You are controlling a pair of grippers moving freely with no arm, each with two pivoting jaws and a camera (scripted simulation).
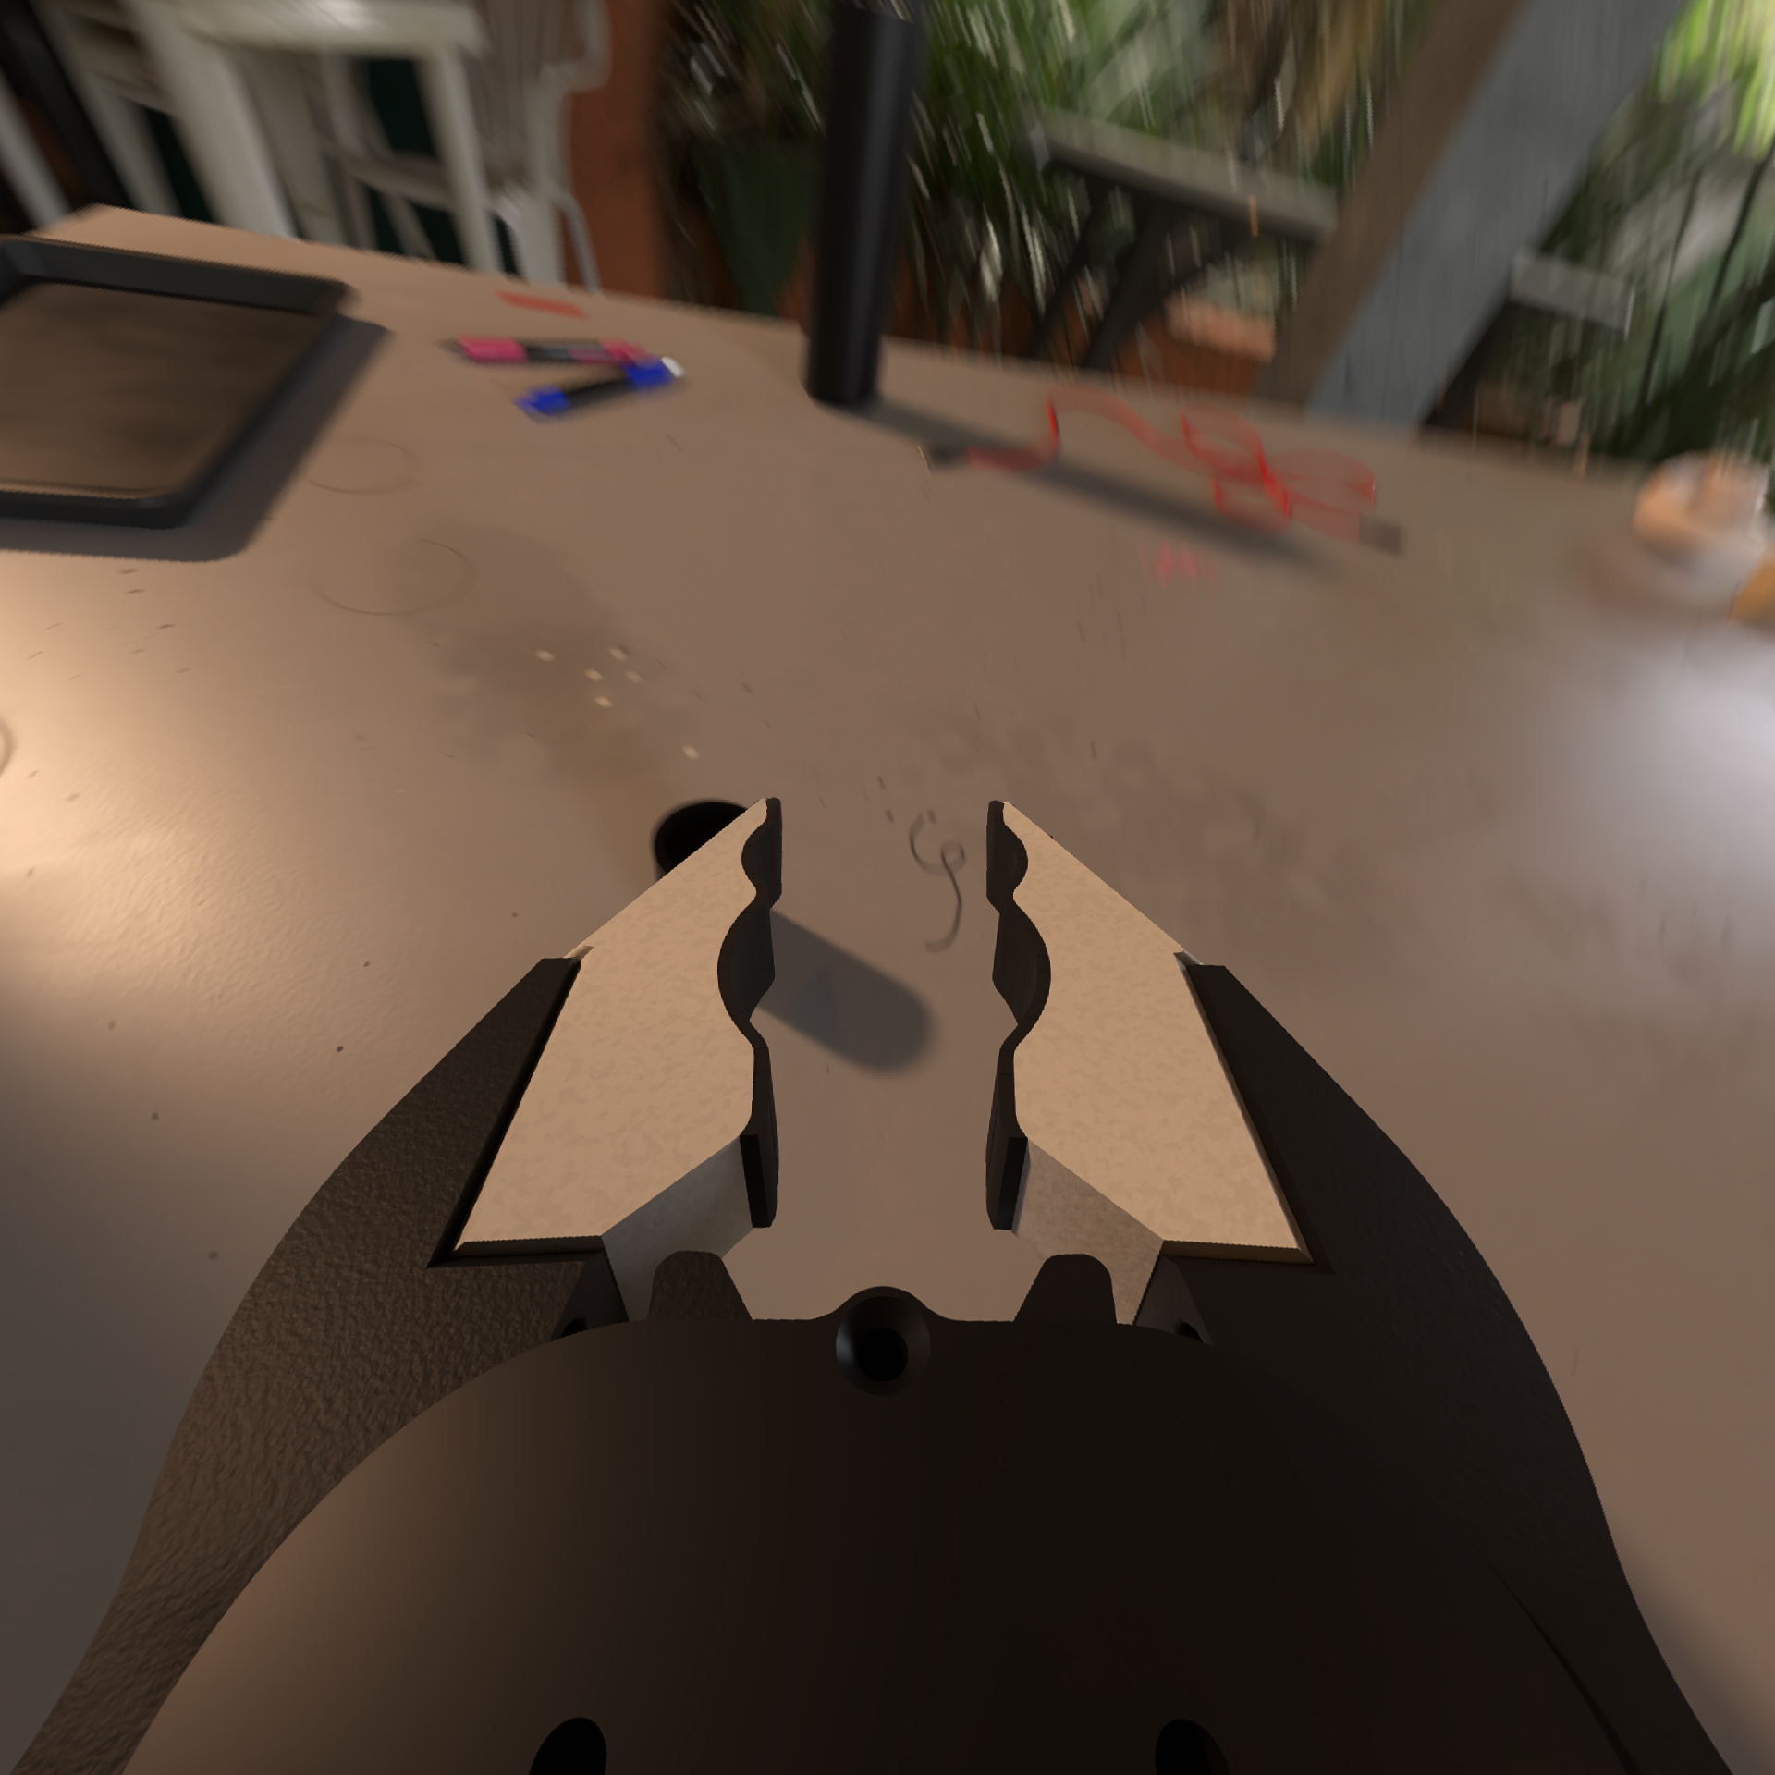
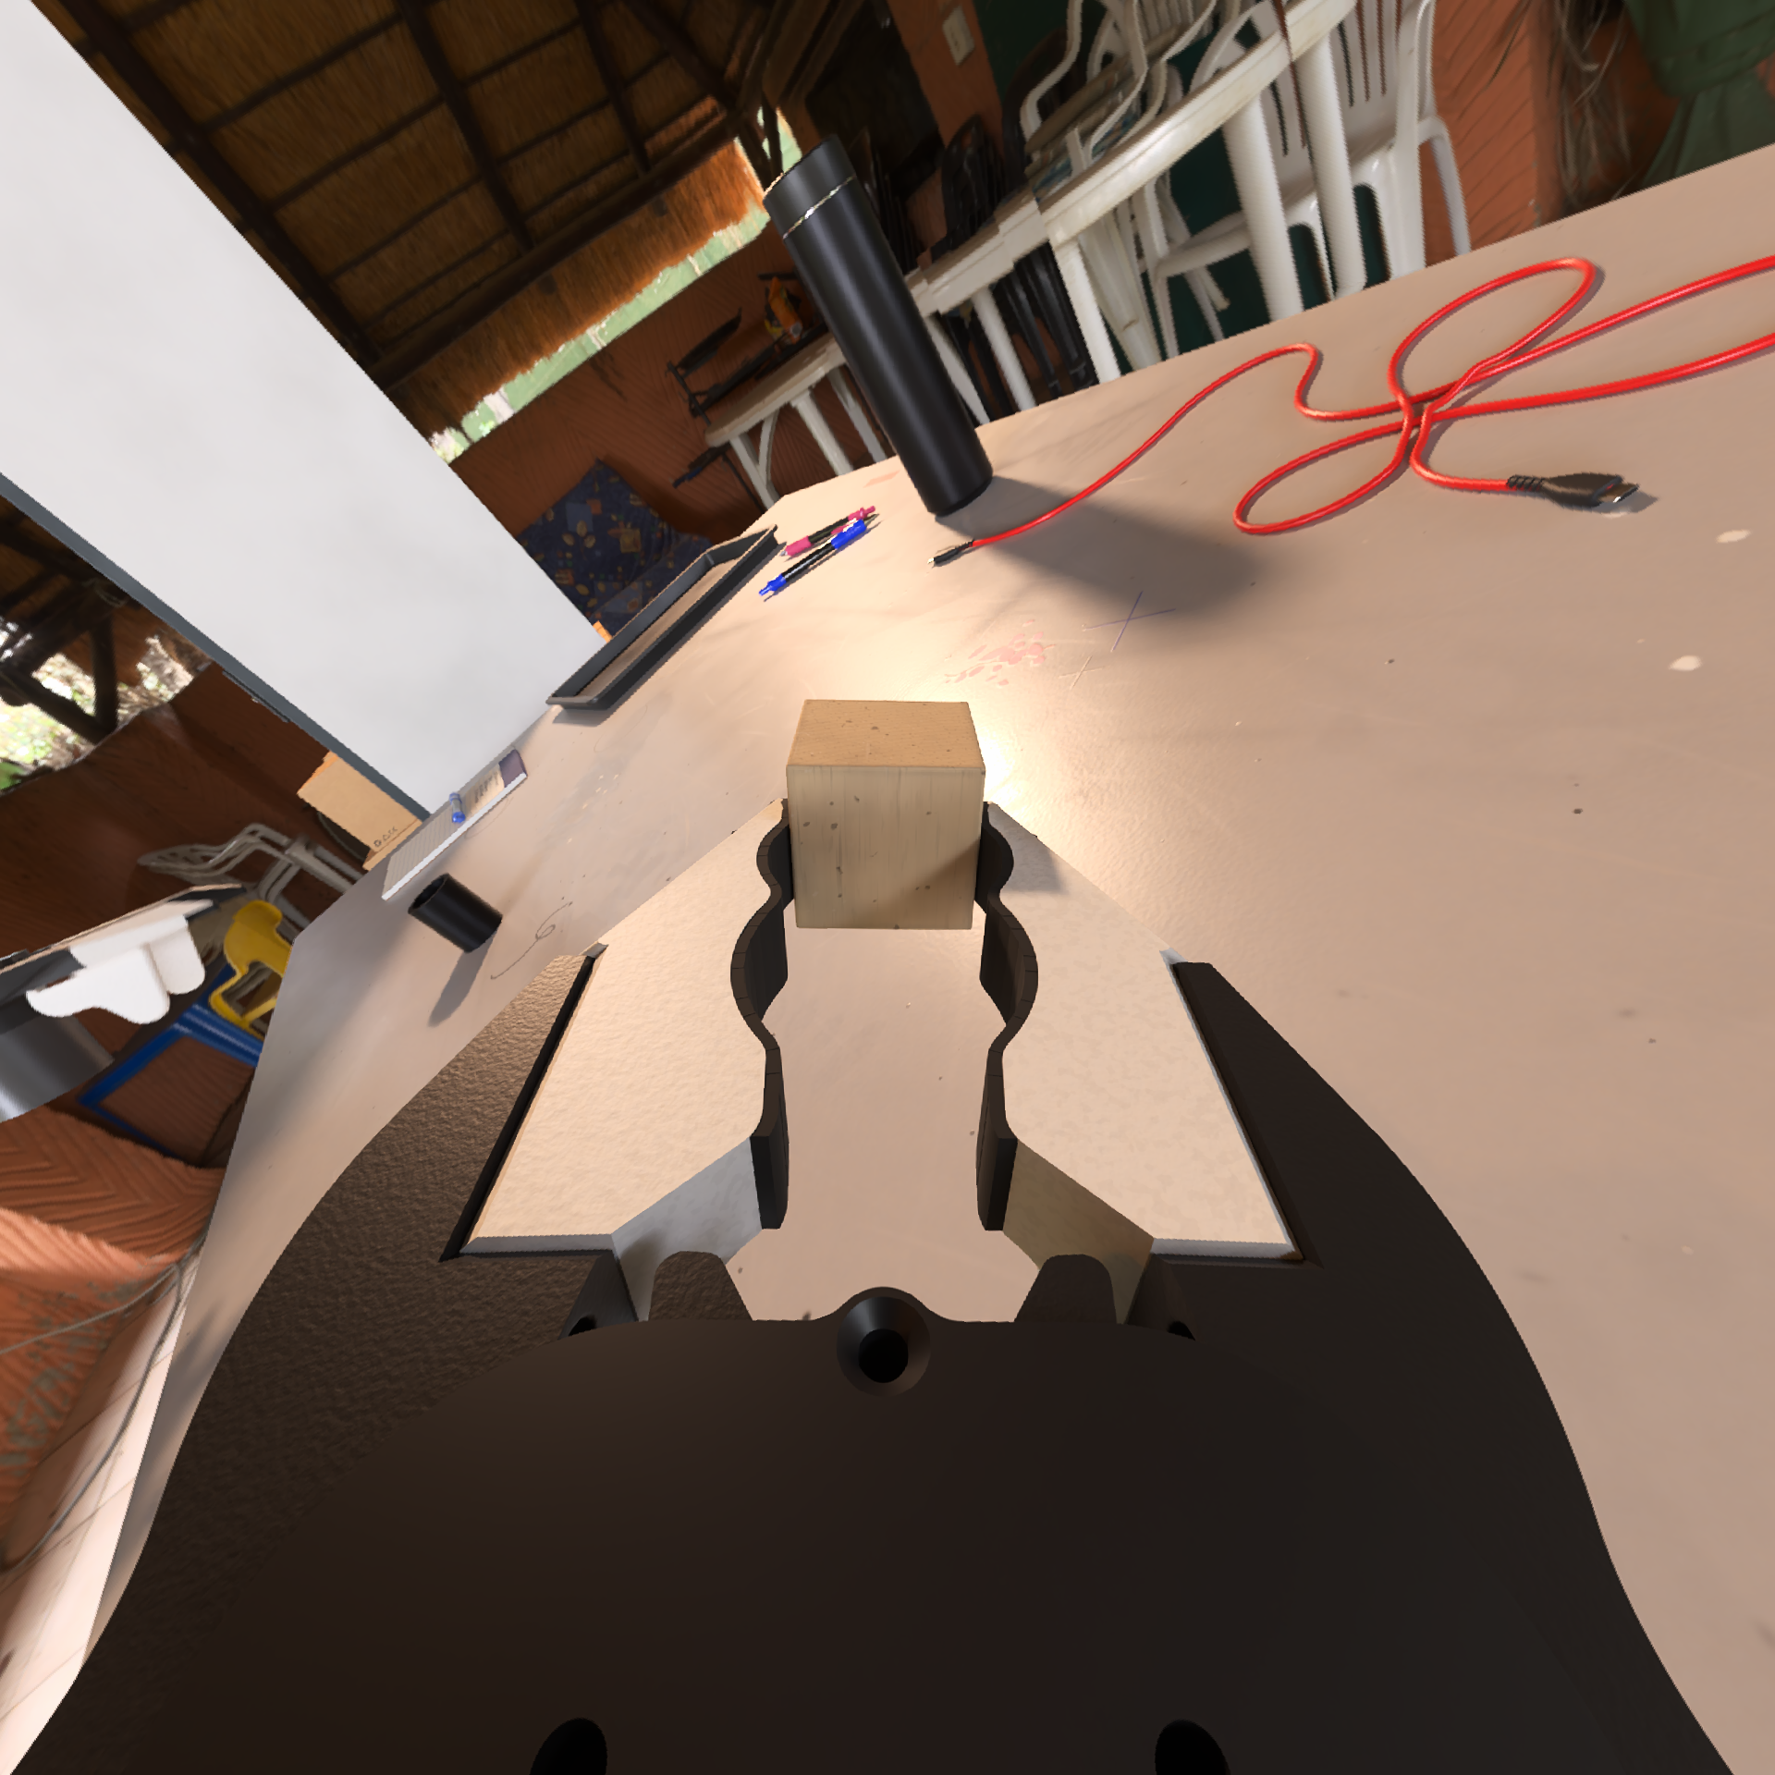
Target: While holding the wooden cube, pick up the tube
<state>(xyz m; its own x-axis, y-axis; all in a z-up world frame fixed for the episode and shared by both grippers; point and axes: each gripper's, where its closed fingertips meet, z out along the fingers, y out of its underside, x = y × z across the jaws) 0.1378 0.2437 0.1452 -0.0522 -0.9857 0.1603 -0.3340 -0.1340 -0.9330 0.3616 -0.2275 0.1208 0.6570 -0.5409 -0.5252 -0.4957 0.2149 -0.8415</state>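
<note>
The cube (image 2: 886, 828) is held tight by the right gripper (image 2: 888, 845). The left gripper (image 1: 884, 845) is open and empty. The tube (image 1: 860, 206) is stood upright on the table (image 1: 288, 768), far ahead of the left gripper.

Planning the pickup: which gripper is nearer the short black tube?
Left. The short tube lies just beyond the left gripper, partly hidden by one finger. The right gripper, holding the cube, has it well off to its left.
</note>
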